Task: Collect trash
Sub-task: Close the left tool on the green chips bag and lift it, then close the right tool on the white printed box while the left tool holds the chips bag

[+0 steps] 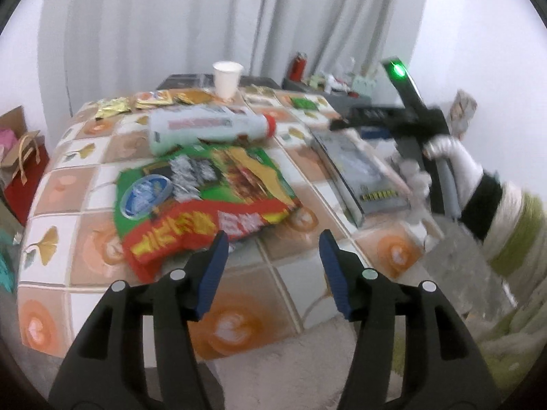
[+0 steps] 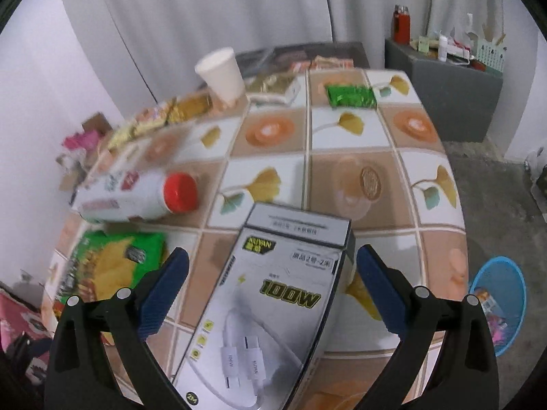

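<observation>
The right tongs [image 2: 273, 283] stand released, jaws spread wide on either side of the cable box [image 2: 273, 307] without visibly touching it. The left tongs [image 1: 273, 256] are also released and empty, hovering just short of the snack bag [image 1: 205, 198], which lies flat on the tabletop [image 1: 239, 321].

**Task status**
- Done: the blue waste basket [image 2: 502, 304] on the floor beside the tabletop already holds some colourful wrappers; how many cannot be told.
- Left: nearly everything on the tabletop. This includes the cable box, the snack bag, the bottle [image 1: 208, 128] with a red cap lying on its side, the upright paper cup [image 1: 226, 78], the small green packet [image 2: 350, 95] and the gold sachets [image 1: 136, 104] along the far edge.
- Judgement: collection is at an early stage. The cable box is the likely next item for the right tongs, the snack bag for the left.

**Legible writing**
- Cable box: "100W" in large yellow-green figures, a brand mark reading roughly "XUYAN", and "2M" in a round badge at the near corner. The smaller Chinese lines are too blurred to read.
- Snack bag: large yellow Chinese characters on a red band, blurred.
- Bottle label: a red text band, unreadable.
</observation>
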### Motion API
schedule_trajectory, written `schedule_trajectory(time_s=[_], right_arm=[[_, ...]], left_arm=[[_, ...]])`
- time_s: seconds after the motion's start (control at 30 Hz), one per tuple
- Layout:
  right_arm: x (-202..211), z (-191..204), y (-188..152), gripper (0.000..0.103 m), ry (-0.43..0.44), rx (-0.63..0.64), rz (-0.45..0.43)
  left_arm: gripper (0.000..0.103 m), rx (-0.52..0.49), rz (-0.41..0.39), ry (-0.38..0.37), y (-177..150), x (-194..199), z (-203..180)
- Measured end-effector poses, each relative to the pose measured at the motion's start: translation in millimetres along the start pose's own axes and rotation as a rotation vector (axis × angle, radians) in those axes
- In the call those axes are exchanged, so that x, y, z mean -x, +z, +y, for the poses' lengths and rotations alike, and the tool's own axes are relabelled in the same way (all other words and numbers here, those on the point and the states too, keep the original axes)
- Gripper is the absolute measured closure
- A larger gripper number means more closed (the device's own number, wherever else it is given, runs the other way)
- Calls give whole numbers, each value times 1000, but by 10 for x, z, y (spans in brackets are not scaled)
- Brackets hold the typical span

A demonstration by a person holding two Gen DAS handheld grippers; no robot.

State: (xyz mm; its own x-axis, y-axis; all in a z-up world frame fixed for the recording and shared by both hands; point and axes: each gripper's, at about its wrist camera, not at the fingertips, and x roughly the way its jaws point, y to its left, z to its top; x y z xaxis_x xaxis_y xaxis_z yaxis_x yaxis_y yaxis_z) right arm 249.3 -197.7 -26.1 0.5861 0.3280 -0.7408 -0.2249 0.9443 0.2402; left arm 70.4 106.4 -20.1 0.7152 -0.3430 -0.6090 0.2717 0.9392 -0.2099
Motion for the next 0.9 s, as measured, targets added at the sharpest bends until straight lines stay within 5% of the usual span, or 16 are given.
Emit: schedule_trajectory(time_s=[0.17,0.33,0.5,0.73,0.9], right_arm=[[326,-83,14,8,107,-111,-94],[598,143,-208,8,269,-91,-81],[663,538,-553,9,351,-1,10],[315,1036,-966,35,445,-4,238],[65,1159,-1007,46,434,-85,328]], left_arm=[[47,108,-51,79,248,32,415],[47,215,-3,116,570,-257,1050],[47,357,40,-26,824,-653,1695],[49,515,161,-176,817,-1265,2096],[49,635,150,-300,698,-1271,2212]])
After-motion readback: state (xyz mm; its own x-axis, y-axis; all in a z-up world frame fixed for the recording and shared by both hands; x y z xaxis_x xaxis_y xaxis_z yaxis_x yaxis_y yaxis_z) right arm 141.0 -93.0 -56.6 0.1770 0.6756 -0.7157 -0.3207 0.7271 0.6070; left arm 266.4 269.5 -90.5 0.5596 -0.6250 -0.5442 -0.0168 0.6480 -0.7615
